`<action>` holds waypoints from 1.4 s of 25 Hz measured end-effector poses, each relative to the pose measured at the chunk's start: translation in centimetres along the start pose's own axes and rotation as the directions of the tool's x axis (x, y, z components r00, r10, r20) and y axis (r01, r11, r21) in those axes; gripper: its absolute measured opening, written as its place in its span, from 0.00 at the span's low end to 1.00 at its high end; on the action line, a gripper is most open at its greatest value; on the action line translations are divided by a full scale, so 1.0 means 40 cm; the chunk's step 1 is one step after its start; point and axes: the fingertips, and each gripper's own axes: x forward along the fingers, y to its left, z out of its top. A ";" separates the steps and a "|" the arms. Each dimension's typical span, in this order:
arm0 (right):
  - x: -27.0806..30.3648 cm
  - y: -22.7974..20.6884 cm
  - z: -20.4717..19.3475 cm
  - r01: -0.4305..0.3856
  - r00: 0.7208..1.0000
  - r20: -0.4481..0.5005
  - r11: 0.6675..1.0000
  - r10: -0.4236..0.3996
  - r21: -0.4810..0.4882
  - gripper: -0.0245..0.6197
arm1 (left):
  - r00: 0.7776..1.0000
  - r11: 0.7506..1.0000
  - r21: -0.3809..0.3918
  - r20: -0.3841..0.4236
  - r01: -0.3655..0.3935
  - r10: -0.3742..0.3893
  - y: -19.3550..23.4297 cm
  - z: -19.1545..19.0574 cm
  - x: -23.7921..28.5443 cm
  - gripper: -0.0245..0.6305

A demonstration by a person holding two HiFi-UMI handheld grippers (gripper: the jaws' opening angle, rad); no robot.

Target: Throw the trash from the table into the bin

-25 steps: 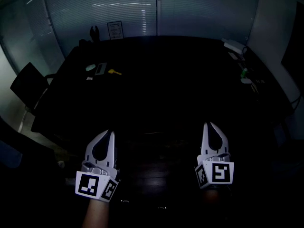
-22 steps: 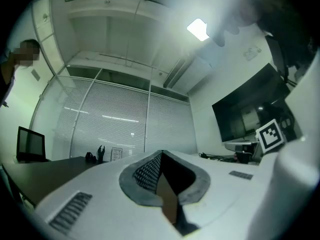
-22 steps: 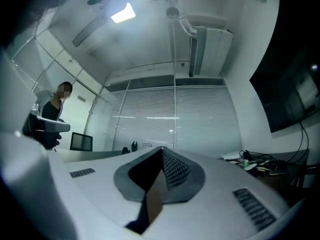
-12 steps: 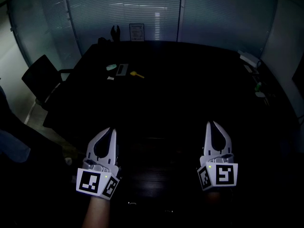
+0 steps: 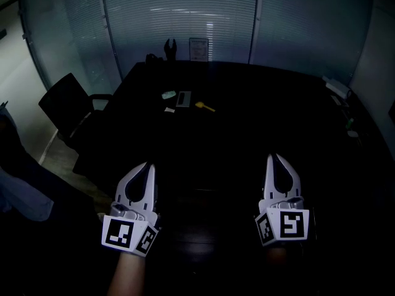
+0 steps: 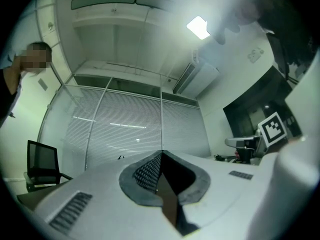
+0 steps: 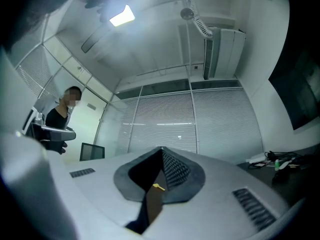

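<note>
Small pieces of trash lie far off on the dark table [image 5: 247, 134]: a pale green scrap [image 5: 168, 95], a grey flat rectangle [image 5: 183, 98], a yellow piece [image 5: 205, 106] and a tiny white bit [image 5: 168, 110]. The yellow piece [image 7: 158, 187] also peeks through the right jaws' gap. My left gripper [image 5: 148, 165] and right gripper [image 5: 276, 157] hover side by side over the table's near end, both shut and empty, well short of the trash. Seen from their own cameras, the left gripper [image 6: 161, 152] and right gripper [image 7: 161, 148] have their tips together. No bin is visible.
A black office chair [image 5: 65, 106] stands at the table's left side. Cables and small items [image 5: 338, 88] sit along the right edge. Blinds on glass walls [image 5: 185, 17] close the far end. A person [image 7: 62, 115] stands at the left, a sleeve [image 5: 21, 193] nearby.
The trash and table have slid right and closer in the head view. Both grippers keep their spots in the picture and stay shut.
</note>
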 end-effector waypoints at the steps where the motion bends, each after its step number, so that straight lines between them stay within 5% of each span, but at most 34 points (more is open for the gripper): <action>1: 0.013 0.026 -0.001 -0.002 1.000 -0.001 1.000 0.002 0.003 0.05 | 1.000 1.000 0.002 0.004 -0.002 0.002 0.027 0.004 -0.005 0.04; 15: 0.213 0.228 -0.025 -0.084 0.996 -0.011 0.996 0.084 0.022 0.05 | 0.999 0.999 -0.011 0.011 -0.052 0.052 0.252 -0.005 0.014 0.04; 35: 0.731 0.264 -0.177 -0.217 0.976 0.003 0.975 0.217 0.052 0.05 | 0.984 0.983 0.053 0.036 -0.178 0.176 0.506 -0.061 0.370 0.04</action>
